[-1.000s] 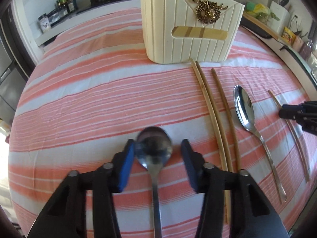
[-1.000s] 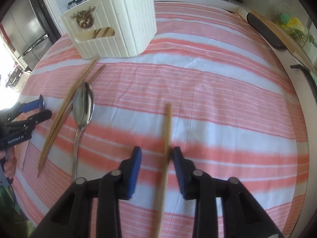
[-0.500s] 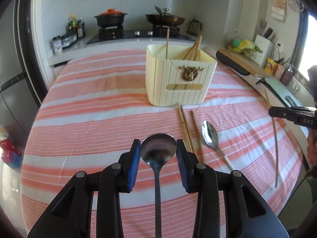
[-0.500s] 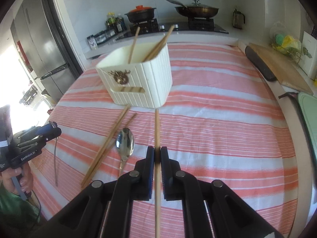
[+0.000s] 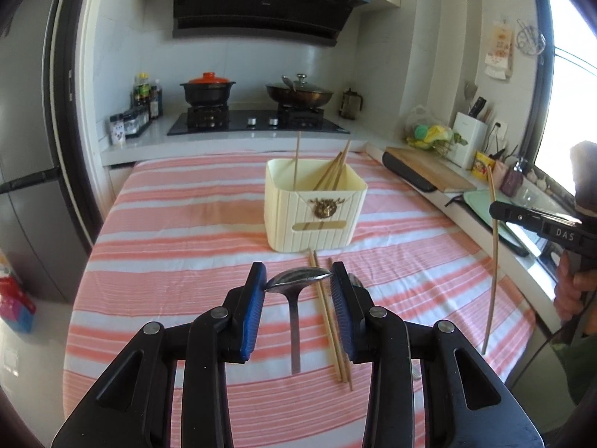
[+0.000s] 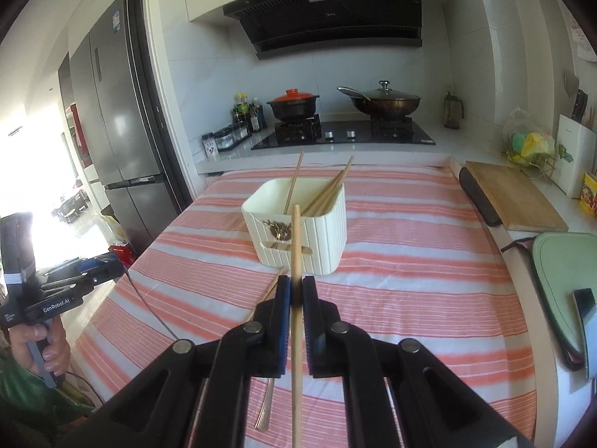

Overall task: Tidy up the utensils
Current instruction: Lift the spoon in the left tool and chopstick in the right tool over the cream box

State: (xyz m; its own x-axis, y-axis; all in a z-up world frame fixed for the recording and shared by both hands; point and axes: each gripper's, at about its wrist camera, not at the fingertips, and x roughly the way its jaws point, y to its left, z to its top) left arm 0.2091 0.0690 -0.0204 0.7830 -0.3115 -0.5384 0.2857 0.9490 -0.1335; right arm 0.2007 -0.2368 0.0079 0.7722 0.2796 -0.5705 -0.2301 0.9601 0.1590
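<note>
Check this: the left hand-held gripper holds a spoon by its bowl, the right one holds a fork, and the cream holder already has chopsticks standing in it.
One thing is wrong: the right hand-held gripper holds a chopstick, not a fork, as the right wrist view shows. The rest stands: the left hand-held gripper clamps the spoon by its bowl, and the cream holder already has chopsticks standing in it.

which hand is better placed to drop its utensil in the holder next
Right, probably. The right gripper is shut on a chopstick that already lines up with the cream holder. The left gripper holds a spoon crosswise, handle hanging down.
</note>
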